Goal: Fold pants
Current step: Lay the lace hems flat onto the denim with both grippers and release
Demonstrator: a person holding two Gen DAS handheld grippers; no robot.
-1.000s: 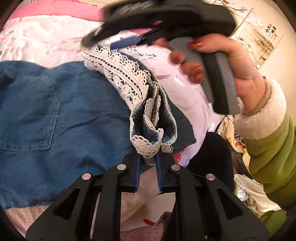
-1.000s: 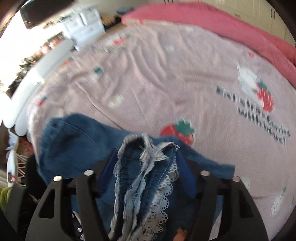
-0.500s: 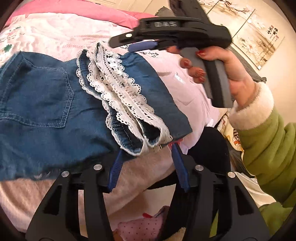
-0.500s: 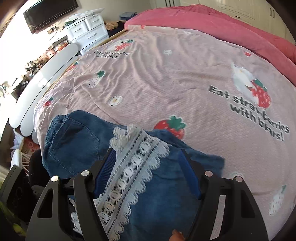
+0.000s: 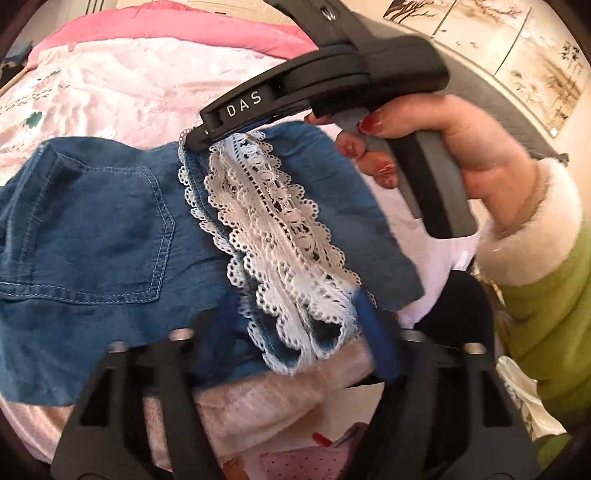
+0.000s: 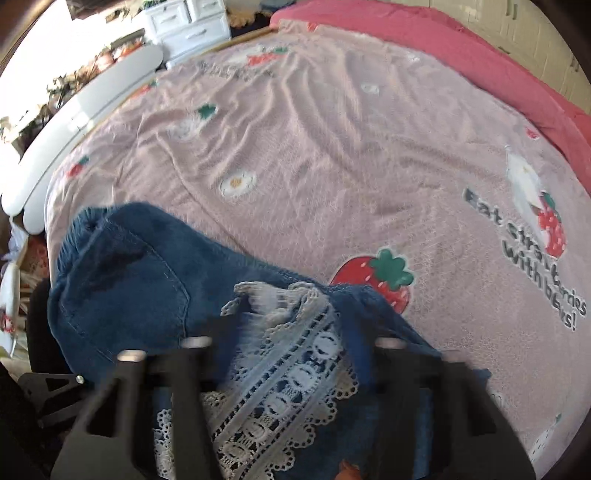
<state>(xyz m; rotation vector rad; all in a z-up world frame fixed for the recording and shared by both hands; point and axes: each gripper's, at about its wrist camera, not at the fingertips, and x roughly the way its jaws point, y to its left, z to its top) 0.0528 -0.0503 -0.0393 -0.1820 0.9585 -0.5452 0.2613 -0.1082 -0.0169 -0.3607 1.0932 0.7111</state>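
Observation:
Blue denim pants (image 5: 96, 236) with white lace hems (image 5: 273, 236) lie folded on the pink bedspread (image 6: 332, 155) near the bed's edge. My left gripper (image 5: 295, 332) is open, its blue-padded fingers on either side of the near end of the lace. My right gripper (image 6: 291, 354) is open above the far end of the lace (image 6: 291, 369); in the left wrist view it (image 5: 229, 129) hovers over the pants, held by a hand. The back pocket (image 5: 92, 229) faces up.
The bedspread with a strawberry print (image 6: 384, 277) stretches beyond the pants. A pink quilt (image 6: 461, 55) lies along the far side. White drawers (image 6: 188, 26) and a white footboard (image 6: 74, 122) stand past the bed. Clutter lies on the floor below the bed edge (image 5: 325, 443).
Both grippers have opened and let go of the lace hems. The pants leg now lies folded over the seat of the pants on the bed.

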